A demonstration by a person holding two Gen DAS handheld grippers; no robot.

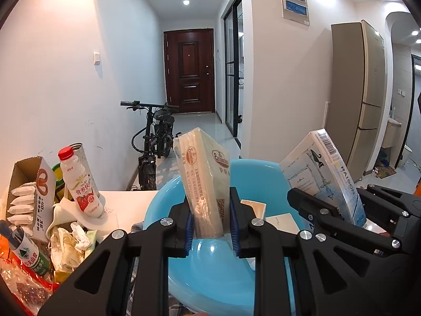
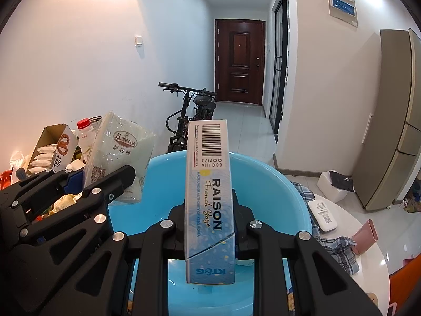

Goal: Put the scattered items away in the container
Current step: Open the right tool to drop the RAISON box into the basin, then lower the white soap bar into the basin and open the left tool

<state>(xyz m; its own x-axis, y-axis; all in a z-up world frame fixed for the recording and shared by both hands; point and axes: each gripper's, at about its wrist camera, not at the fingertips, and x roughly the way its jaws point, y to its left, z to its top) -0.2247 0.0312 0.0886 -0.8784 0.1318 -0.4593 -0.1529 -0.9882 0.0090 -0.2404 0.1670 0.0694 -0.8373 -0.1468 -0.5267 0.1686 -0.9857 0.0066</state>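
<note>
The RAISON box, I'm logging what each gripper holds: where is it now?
The RAISON box stands upright, clamped in the right gripper over the blue basin; in the left wrist view it is right of the Saizeriya napkin pack.

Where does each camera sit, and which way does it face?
Left wrist: on the left hand-held gripper, facing the hallway over the blue basin; its fingers clamp a napkin pack.
Right wrist: on the right hand-held gripper, same direction; its fingers clamp a RAISON box.
Shared: basin, both items, each other's gripper, door.

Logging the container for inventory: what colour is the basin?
Light blue basin; clearest in the right wrist view.
</note>
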